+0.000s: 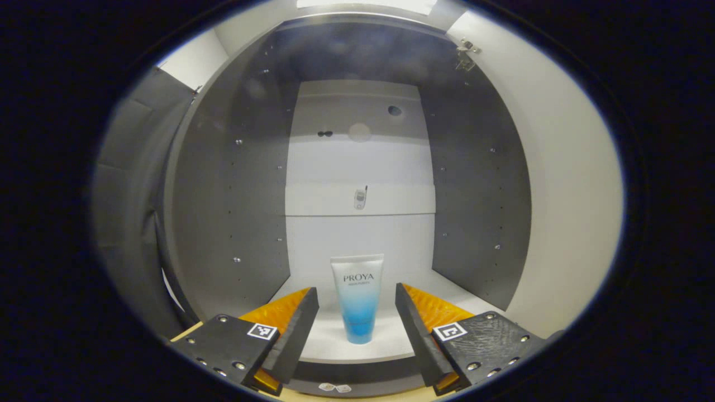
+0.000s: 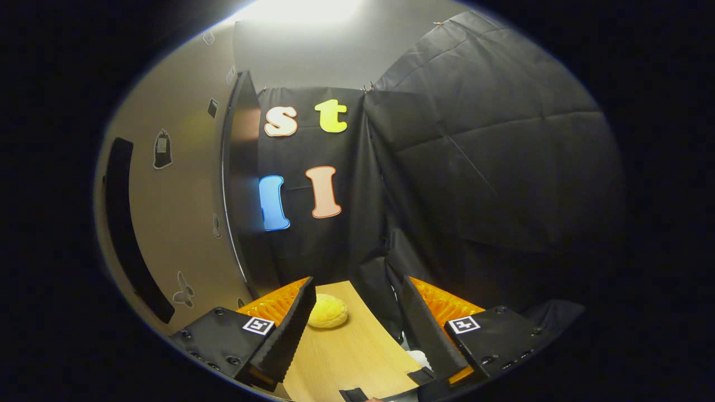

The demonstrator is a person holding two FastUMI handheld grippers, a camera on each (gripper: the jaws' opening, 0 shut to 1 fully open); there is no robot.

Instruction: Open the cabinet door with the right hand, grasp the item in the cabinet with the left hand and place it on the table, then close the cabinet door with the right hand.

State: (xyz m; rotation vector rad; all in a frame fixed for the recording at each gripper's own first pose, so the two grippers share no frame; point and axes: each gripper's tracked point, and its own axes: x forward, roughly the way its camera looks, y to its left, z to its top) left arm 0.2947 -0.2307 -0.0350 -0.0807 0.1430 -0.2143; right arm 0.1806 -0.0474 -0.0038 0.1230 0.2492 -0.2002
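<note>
A white and blue tube (image 1: 357, 298) stands cap-down on the white floor of the open cabinet (image 1: 234, 212), near its front edge. My left gripper (image 1: 357, 312) is open, its fingers on either side of the tube's lower half and apart from it. The open cabinet door (image 1: 570, 184) swings out on the right in the left gripper view. In the right gripper view the door (image 2: 167, 223) stands at the left with a long dark handle (image 2: 131, 229) on its beige face. My right gripper (image 2: 354, 318) is open and holds nothing, beside the door's edge over the wooden table (image 2: 357, 352).
A yellow round bun-like object (image 2: 328, 311) lies on the table past the right gripper's fingers. Black cloth (image 2: 475, 167) walls the booth behind and to the right. The cabinet has grey side panels and a white back panel (image 1: 360, 167).
</note>
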